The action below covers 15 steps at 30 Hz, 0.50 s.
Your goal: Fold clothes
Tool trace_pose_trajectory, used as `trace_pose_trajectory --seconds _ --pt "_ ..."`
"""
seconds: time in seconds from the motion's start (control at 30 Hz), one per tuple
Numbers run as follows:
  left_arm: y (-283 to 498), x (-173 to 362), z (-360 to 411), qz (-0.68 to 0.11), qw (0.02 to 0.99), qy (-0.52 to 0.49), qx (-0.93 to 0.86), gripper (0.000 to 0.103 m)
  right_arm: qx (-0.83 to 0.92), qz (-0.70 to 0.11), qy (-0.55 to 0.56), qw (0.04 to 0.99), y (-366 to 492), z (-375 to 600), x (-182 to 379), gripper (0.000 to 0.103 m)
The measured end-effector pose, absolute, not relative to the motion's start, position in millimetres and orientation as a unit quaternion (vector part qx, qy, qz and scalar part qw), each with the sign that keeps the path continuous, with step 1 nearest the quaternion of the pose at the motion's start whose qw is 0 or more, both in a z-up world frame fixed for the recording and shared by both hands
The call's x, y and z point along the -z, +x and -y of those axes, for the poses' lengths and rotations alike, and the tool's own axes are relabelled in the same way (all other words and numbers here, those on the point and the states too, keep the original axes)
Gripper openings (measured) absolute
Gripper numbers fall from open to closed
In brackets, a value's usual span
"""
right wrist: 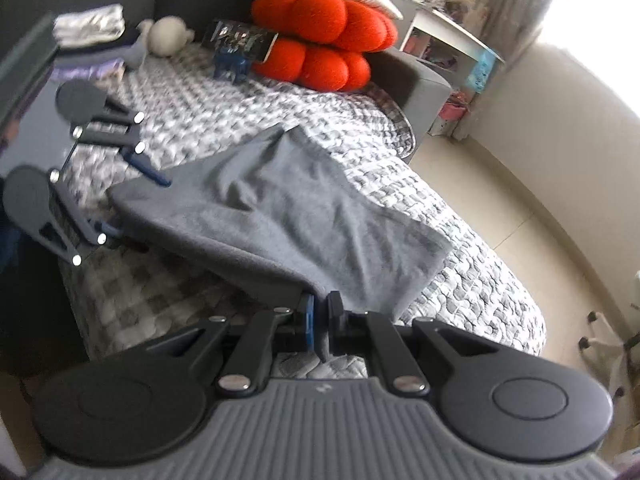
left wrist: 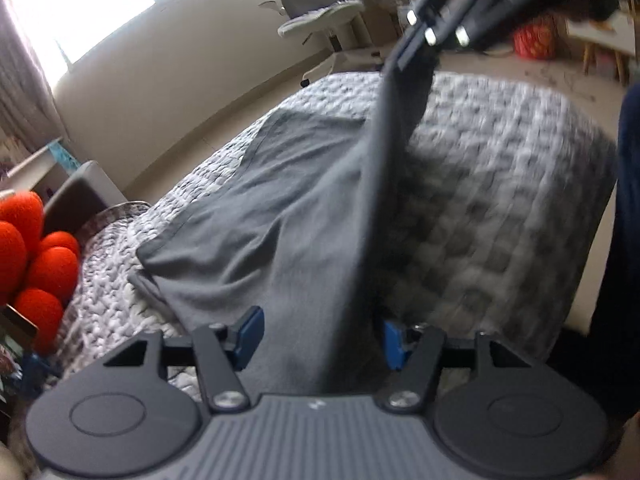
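The grey garment (right wrist: pixel 280 208) lies on the bed (right wrist: pixel 460 280), one corner raised in the pinching right gripper (right wrist: pixel 319 320), its near edge running toward the spread, empty left gripper (left wrist: pixel 320 338).

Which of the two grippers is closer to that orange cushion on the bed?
Left. The left gripper, jaws open at the grey garment's edge, sits further up the bed toward the orange cushion. The right gripper, clamped on the garment's opposite corner, is farther away.
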<state>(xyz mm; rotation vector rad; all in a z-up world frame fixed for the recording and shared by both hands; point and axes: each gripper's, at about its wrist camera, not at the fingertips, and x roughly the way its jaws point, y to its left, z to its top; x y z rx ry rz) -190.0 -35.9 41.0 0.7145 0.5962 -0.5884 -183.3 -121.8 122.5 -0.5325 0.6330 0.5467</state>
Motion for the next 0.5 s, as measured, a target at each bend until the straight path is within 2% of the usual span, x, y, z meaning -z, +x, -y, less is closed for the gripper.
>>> trace_pose_trajectory --seconds 0.03,0.1,0.2,0.43,0.5 --pt "-188.8 -41.0 32.4 -0.283 0.853 0.344 0.273 0.051 -0.262 -0.303 -0.25 0.881 -181.7 123.6 -123.7 0.006" --pt "-182.6 -43.7 23.5 -0.291 0.854 0.341 0.264 0.026 -0.263 -0.3 -0.243 0.884 -179.0 125.5 -125.4 0.006" --pt "-174.2 -52.9 9.6 -0.303 0.859 0.318 0.264 0.011 -0.267 -0.295 -0.239 0.886 -177.6 127.8 -126.3 0.006" --pt "-164.4 -69.8 -1.7 -0.312 0.871 0.265 0.271 0.007 -0.282 -0.294 -0.249 0.879 -186.7 135.8 -120.4 0.009" --pt "-162.1 -72.6 -2.3 -0.319 0.874 0.245 0.273 0.007 -0.28 -0.297 -0.267 0.873 -191.7 135.5 -113.9 0.023"
